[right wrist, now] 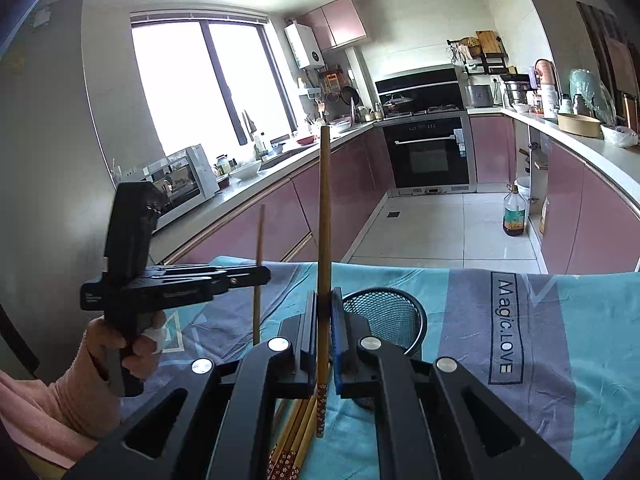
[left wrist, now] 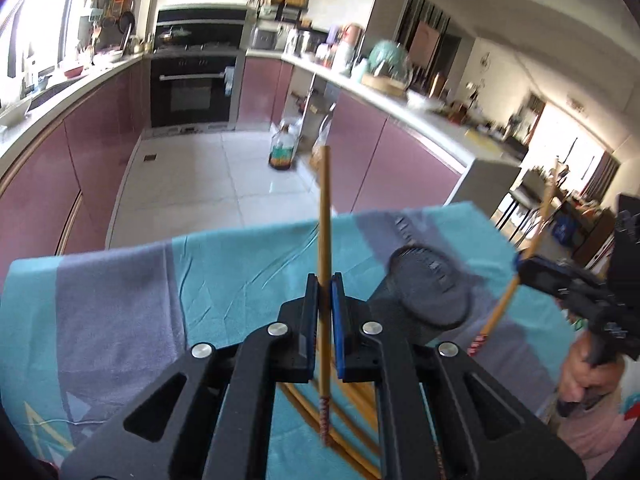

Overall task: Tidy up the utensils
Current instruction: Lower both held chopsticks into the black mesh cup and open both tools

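Each claw, left [left wrist: 325, 280] and right [right wrist: 325, 294], clenches one upright chopstick [left wrist: 324, 216] above the mesh cup [right wrist: 384, 316].

The left gripper [left wrist: 325, 280] is raised on the left, tilted downward, its jaws clamped tight on a chopstick [left wrist: 324, 216]. A bare hand [right wrist: 120, 344] with a pink sleeve [right wrist: 52, 408] grips its handle. To its right, the right gripper [right wrist: 325, 296] is likewise closed on another chopstick [right wrist: 325, 208], angled slightly downward.

The cloth [right wrist: 540, 320] bears the printed words "Magic.LOVE"
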`<move>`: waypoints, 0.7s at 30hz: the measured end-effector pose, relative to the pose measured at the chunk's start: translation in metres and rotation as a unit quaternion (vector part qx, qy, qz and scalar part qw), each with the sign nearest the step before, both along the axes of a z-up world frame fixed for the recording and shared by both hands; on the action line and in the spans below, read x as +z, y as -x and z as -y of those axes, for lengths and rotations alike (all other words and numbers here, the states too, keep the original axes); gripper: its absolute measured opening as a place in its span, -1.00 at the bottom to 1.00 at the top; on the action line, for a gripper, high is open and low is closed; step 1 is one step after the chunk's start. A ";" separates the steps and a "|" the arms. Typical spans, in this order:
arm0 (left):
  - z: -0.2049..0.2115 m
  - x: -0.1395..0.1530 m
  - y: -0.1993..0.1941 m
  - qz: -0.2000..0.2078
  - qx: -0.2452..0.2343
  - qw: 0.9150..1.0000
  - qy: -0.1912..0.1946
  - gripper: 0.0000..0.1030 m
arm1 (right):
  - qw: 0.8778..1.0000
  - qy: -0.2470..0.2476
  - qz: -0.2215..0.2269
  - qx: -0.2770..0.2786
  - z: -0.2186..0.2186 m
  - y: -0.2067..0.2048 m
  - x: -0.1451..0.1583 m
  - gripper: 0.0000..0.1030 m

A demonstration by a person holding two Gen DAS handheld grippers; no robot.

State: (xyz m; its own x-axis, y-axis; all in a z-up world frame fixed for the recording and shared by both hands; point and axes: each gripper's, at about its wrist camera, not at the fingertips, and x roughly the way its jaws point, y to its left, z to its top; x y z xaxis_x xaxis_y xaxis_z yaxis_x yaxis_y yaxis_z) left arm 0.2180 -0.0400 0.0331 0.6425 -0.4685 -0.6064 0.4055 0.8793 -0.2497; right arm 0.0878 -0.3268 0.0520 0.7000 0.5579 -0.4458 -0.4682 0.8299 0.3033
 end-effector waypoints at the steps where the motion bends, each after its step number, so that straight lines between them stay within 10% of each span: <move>1: -0.003 0.010 0.005 0.007 -0.007 1.000 0.013 -0.86 | 1.000 0.000 0.006 0.000 0.000 0.000 0.005 -0.90; 11: 0.006 0.092 0.037 0.095 -0.041 0.991 0.084 -0.86 | 0.999 -0.001 0.045 -0.008 0.007 -0.010 0.036 -0.90; 21: 0.060 0.114 0.021 0.126 -0.039 0.990 0.055 -0.86 | 0.997 0.004 0.064 -0.041 0.013 -0.036 0.044 -0.90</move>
State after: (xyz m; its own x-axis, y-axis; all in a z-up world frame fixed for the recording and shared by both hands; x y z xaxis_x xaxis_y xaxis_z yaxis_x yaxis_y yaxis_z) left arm 0.1966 -0.0998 0.1475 0.7261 -0.5769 -0.3740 0.5329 0.8160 -0.2241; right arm 0.1237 -0.3397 0.0960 0.7945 0.4929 -0.3548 -0.4330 0.8693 0.2383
